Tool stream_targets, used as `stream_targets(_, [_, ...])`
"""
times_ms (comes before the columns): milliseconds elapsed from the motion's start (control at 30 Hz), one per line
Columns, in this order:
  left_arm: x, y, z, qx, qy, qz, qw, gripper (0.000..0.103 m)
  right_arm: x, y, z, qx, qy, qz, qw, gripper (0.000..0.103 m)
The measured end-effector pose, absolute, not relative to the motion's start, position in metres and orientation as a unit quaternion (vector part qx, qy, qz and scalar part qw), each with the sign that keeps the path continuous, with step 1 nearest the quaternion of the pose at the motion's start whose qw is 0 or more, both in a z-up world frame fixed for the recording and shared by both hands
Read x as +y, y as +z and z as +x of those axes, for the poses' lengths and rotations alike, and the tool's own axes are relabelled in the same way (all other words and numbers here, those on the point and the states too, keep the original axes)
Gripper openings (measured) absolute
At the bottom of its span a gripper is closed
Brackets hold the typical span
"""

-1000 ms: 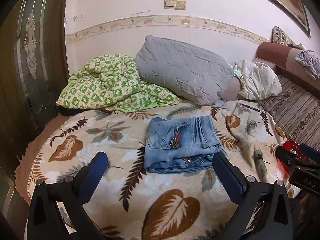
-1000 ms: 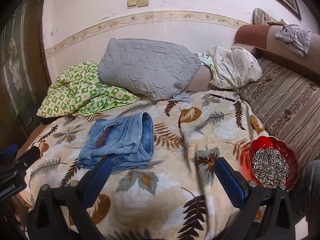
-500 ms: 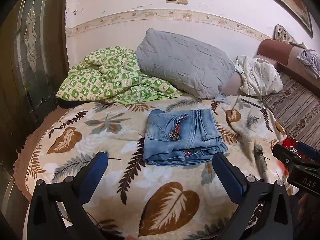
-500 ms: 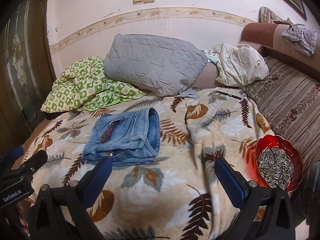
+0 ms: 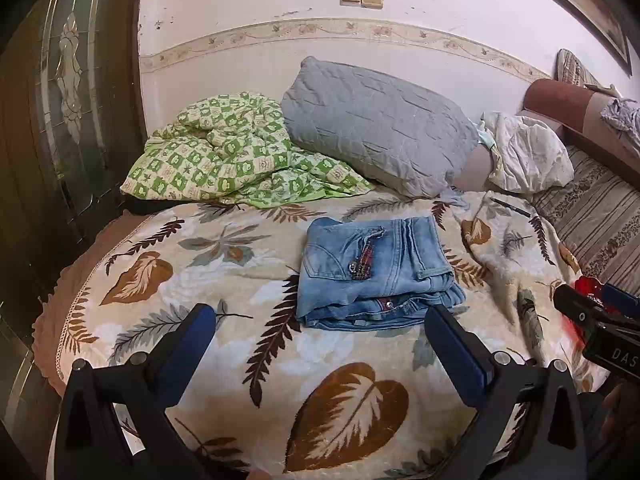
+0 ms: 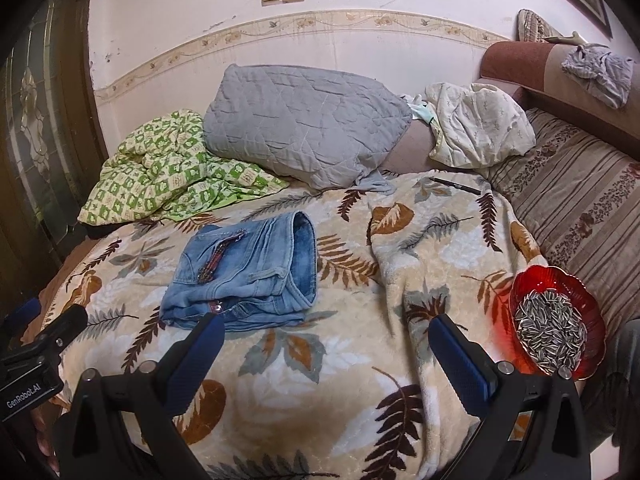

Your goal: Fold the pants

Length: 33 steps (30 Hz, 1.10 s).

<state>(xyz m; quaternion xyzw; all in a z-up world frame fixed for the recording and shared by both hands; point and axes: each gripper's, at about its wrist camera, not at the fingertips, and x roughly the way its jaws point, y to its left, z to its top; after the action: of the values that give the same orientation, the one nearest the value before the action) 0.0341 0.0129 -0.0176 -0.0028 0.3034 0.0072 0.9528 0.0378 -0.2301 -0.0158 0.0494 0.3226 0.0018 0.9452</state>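
Since a second ago both cameras have drawn back and tipped slightly; the jeans sit a little higher in each view and have not shifted on the blanket.

Folded jeans (image 5: 376,270) lie as a compact stack on the leaf-print blanket (image 5: 224,364), free of both tools. Landmark: the jeans.

Left gripper (image 5: 320,344): blue fingers spread wide, nothing between them, hanging just short of the near edge of the jeans. In the right view its body shows only in part at the frame's left edge (image 6: 36,360).

Right gripper (image 6: 326,356): fingers likewise wide apart and empty. Its left fingertip overlaps the jeans' (image 6: 244,276) near edge in the picture; contact cannot be judged. In the left view only its tip shows (image 5: 592,316), right of the jeans.

Beyond the jeans: grey pillow (image 5: 380,124); green checked quilt (image 5: 224,156) beyond and to their left. Thin dark pen-like item (image 6: 456,186) beyond and right, too small to identify. Red dish (image 6: 560,308) of striped seeds well right of the jeans; in the left view it is mostly hidden behind the right gripper. Lower layers of the jeans' stack hidden under the top fold.
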Motion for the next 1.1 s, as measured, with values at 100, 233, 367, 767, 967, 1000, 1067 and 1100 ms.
stream_targets(100, [0.0134,-0.019,0.0344,0.314,-0.005,-0.018,0.949,0.103,-0.2287,-0.0152,0.0378,0.323,0.005,0.053,0.945,0.103])
stream_targets(233, [0.0106,-0.0202,0.033,0.316,0.001,-0.017,0.948,0.103,-0.2265,-0.0162,0.0399,0.329,0.011,0.057,0.943,0.103])
stream_targets(367, [0.0101,-0.0207,0.0327,0.316,0.005,-0.016,0.949,0.103,-0.2231,-0.0169,0.0402,0.33,0.011,0.051,0.942,0.103])
stream_targets(767, [0.0123,-0.0216,0.0313,0.316,0.012,-0.018,0.949,0.103,-0.222,-0.0179,0.0404,0.333,0.011,0.051,0.942,0.103])
stream_targets(967, [0.012,-0.0214,0.0294,0.315,0.008,-0.021,0.949,0.103,-0.2208,-0.0188,0.0399,0.333,0.014,0.049,0.942,0.103])
stream_targets(1000, [0.0112,-0.0216,0.0292,0.316,0.008,-0.02,0.949,0.103,-0.2207,-0.0187,0.0398,0.332,0.014,0.05,0.942,0.103])
stream_targets(1067, [0.0101,-0.0212,0.0293,0.317,0.007,-0.019,0.948,0.103,-0.2207,-0.0188,0.0403,0.333,0.015,0.048,0.942,0.103])
stream_targets(1100, [0.0093,-0.0213,0.029,0.317,0.008,-0.018,0.948,0.103,-0.2208,-0.0185,0.0402,0.332,0.014,0.049,0.942,0.103])
